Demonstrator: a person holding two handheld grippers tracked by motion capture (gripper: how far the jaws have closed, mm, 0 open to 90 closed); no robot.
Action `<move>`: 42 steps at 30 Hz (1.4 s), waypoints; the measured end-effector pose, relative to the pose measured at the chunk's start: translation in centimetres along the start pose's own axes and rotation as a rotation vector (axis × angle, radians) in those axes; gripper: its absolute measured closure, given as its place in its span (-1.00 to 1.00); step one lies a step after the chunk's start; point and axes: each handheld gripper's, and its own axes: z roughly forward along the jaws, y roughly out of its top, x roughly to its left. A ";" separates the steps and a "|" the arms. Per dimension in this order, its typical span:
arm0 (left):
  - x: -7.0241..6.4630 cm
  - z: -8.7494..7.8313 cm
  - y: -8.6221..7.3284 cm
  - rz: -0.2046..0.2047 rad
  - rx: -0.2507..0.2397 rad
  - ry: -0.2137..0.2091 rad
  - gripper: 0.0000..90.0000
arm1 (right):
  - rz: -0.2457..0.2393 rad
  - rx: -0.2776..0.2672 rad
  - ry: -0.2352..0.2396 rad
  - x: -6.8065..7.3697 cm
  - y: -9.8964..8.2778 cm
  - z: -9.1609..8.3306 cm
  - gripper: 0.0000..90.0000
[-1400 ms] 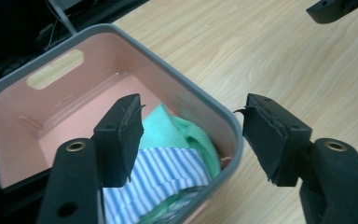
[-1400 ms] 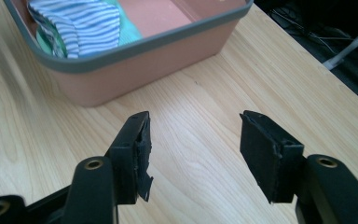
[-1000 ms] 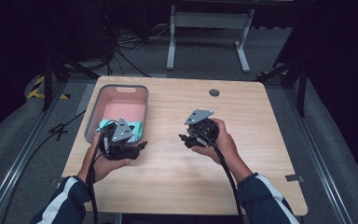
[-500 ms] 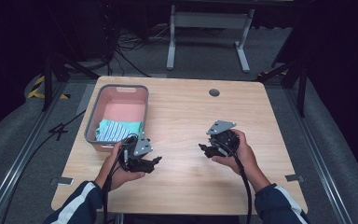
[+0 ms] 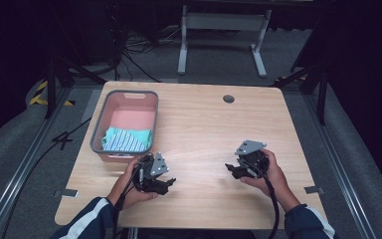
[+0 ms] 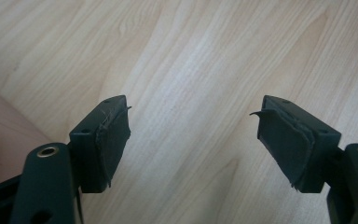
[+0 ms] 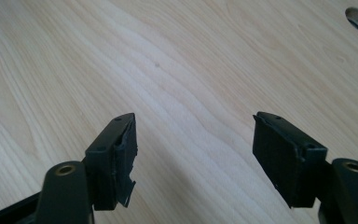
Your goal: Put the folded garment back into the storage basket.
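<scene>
- While both hands have drawn back toward the near edge of the table (image 5: 204, 124) over the last second, the left gripper (image 5: 165, 182) has come away from the pink bin (image 5: 97, 133) and now sits just in front of it.
- Its jaws stand spread with only bare wood between them; the right gripper (image 5: 232, 170) is likewise spread and empty.
- That suggests the drop-off is done.
- A folded striped cloth (image 5: 127, 140) lies at the bin's near end; its far end is bare.
</scene>
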 end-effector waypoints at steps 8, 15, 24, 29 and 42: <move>-0.2 0.6 -1.1 -0.025 0.006 -0.042 -0.49 | 0.029 0.016 -0.004 -0.3 -3.7 -0.7 -0.31; 0.1 0.7 -2.1 -0.031 -0.003 -0.052 -0.48 | 0.065 -0.031 0.000 -0.8 -7.1 -1.6 -0.31; 0.2 1.3 -3.8 -0.070 -0.008 -0.111 -0.51 | 0.192 -0.058 0.008 -2.3 -11.5 -2.7 -0.39; 0.4 1.4 -4.5 -0.114 -0.049 -0.135 -0.57 | 0.256 -0.096 0.036 -2.9 -13.1 -3.1 -0.48; 0.3 1.5 -4.5 -0.126 -0.043 -0.122 -0.60 | 0.265 -0.095 0.028 -2.9 -13.4 -3.4 -0.49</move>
